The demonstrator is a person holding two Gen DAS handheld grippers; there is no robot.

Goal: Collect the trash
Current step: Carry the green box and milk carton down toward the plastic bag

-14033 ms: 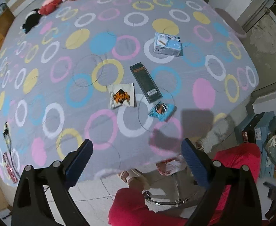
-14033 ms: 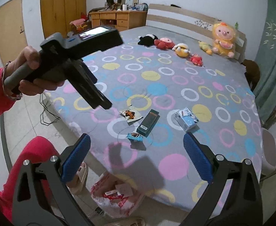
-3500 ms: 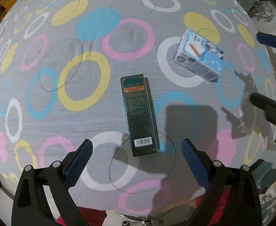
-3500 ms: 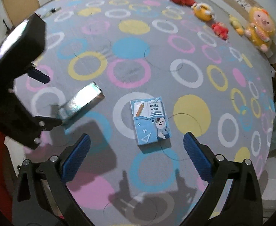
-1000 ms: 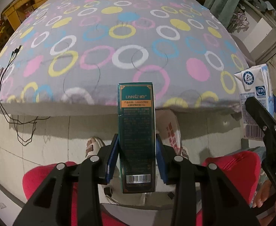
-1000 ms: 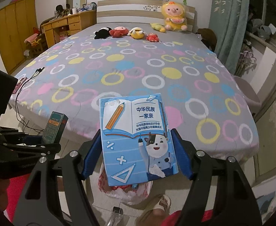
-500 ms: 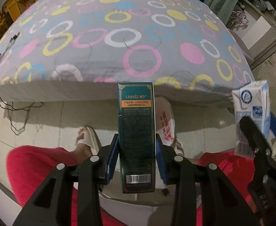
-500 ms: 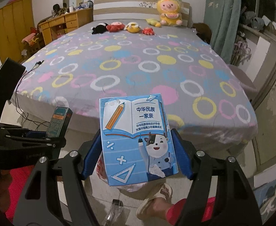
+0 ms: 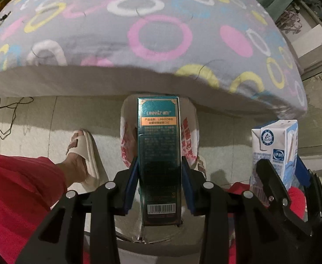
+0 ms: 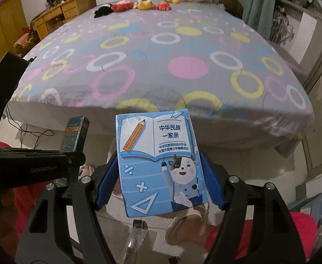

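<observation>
My left gripper (image 9: 159, 181) is shut on a long dark green box (image 9: 158, 154) and holds it above a white plastic trash bag with red print (image 9: 188, 136) on the floor by the bed. My right gripper (image 10: 159, 181) is shut on a blue milk carton with a cartoon cow (image 10: 161, 162). The carton also shows at the right of the left wrist view (image 9: 275, 147). The green box also shows at the left of the right wrist view (image 10: 74, 137), held by the left gripper.
The bed with a grey sheet of coloured rings (image 9: 156, 30) fills the upper half. The person's slippered feet (image 9: 84, 154) and red trousers (image 9: 18, 193) are below. Black cables (image 9: 4, 118) lie on the floor left. Plush toys (image 10: 143, 4) sit at the headboard.
Both grippers have tilted down and moved back off the bed. The green box now hangs over the trash bag on the floor. Both still hold their items.
</observation>
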